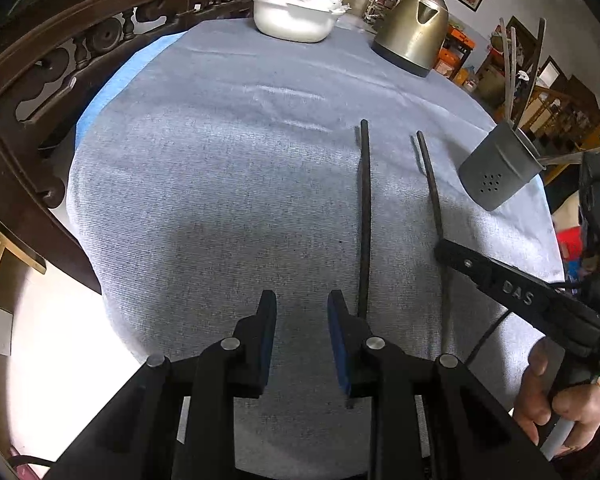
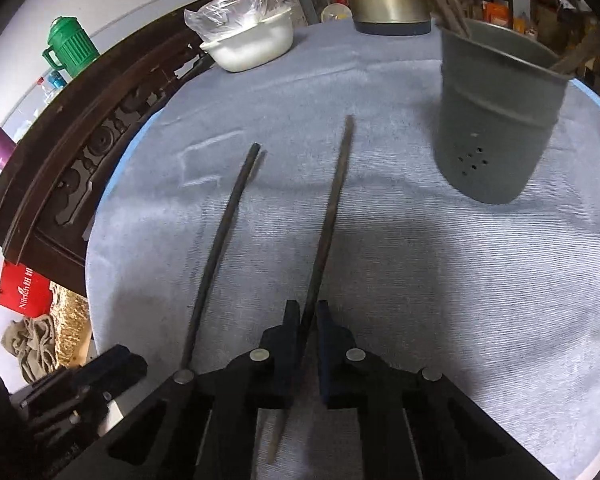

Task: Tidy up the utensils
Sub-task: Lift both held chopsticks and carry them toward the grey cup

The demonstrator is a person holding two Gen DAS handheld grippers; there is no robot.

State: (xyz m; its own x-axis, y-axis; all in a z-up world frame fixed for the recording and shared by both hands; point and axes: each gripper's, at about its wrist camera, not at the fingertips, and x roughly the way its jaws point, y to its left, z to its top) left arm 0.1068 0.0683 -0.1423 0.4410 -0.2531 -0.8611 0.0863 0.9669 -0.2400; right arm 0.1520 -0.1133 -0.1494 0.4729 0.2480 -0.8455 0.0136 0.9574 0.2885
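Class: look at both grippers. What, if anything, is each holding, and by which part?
The right gripper pinches one dark chopstick near its lower end. The left gripper holds nothing.

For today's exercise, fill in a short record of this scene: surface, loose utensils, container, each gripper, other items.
surface: table under a grey cloth
loose utensils: two dark chopsticks, left one lying free, right one in the right gripper
container: grey holder, upright, already holding sticks
left gripper: open, empty, beside the free chopstick
right gripper: shut on the right chopstick
other items: kettle, white bowl
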